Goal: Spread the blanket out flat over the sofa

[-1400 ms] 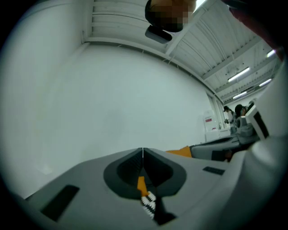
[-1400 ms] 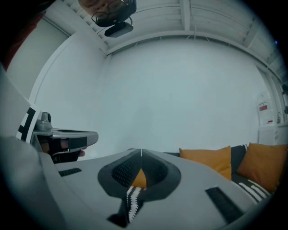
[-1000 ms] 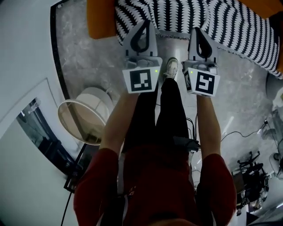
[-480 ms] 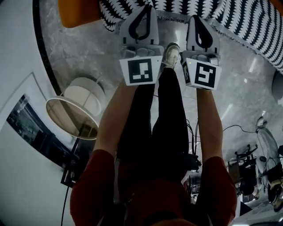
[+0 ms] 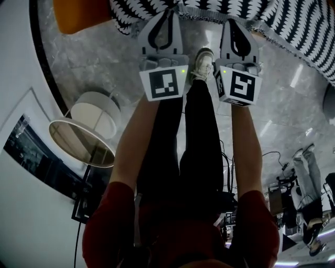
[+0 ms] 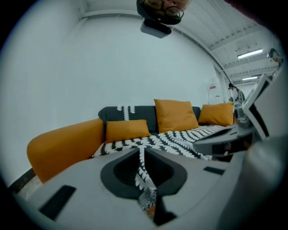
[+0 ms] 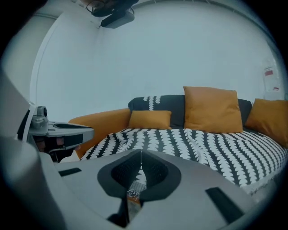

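A black-and-white patterned blanket lies over the seat of a sofa with an orange armrest and a dark back. Its fringed front edge hangs toward the floor in the head view. My left gripper is shut on a fold of the blanket near the armrest end. My right gripper is shut on the blanket's edge further right. In the head view both grippers, left and right, are held side by side at the sofa's front.
Orange cushions lean against the sofa back. A floor lamp with a white shade stands left of the person's legs on the marble floor. One shoe is set between the grippers. Cables and another person are at the lower right.
Both gripper views pointed up at the white wall before; now they are lowered and face the sofa with the blanket lying over its seat. The grippers have shifted toward the sofa.
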